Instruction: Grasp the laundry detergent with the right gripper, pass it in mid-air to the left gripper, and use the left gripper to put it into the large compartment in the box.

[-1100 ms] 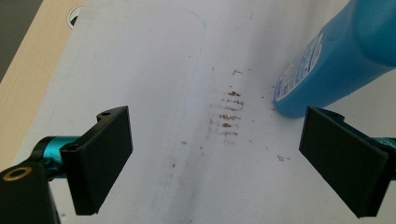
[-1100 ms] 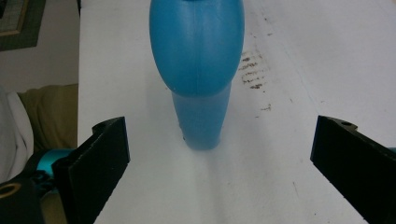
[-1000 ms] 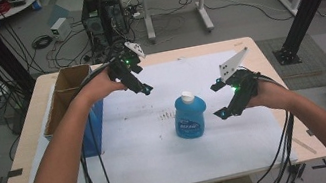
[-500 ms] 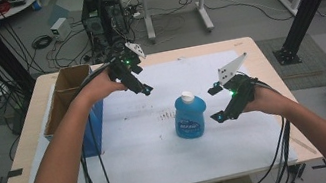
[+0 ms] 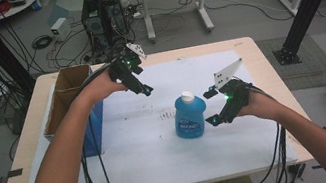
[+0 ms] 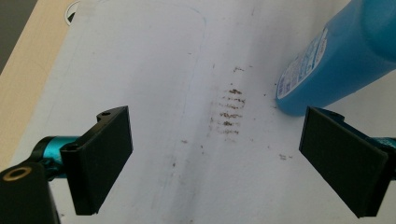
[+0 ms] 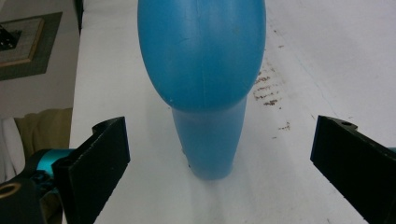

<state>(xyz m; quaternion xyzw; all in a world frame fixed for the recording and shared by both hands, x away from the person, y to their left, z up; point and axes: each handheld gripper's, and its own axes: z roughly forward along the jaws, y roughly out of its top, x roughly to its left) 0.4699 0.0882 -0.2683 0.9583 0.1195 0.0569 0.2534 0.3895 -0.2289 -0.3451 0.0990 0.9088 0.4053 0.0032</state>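
A blue plastic bottle (image 5: 189,115) with a white cap stands upright on the white sheet in the middle of the table. My right gripper (image 5: 211,107) hangs just to its right, jaws wide open and level with the bottle's body. In the right gripper view the bottle (image 7: 203,70) rises straight ahead between the two black pads, a little beyond them and untouched. My left gripper (image 5: 146,90) is held above the sheet, behind and left of the bottle, open and empty. The left gripper view looks down on the bottle (image 6: 336,51) lying beyond its right pad.
An open cardboard box (image 5: 66,94) with a blue side stands on the table's left end. Brown smudges (image 6: 229,112) mark the white sheet (image 5: 163,162) left of the bottle. Cables trail from both grippers over the front edge.
My right gripper has sunk a little and edged left toward the bottle. The left gripper and the bottle have kept still.
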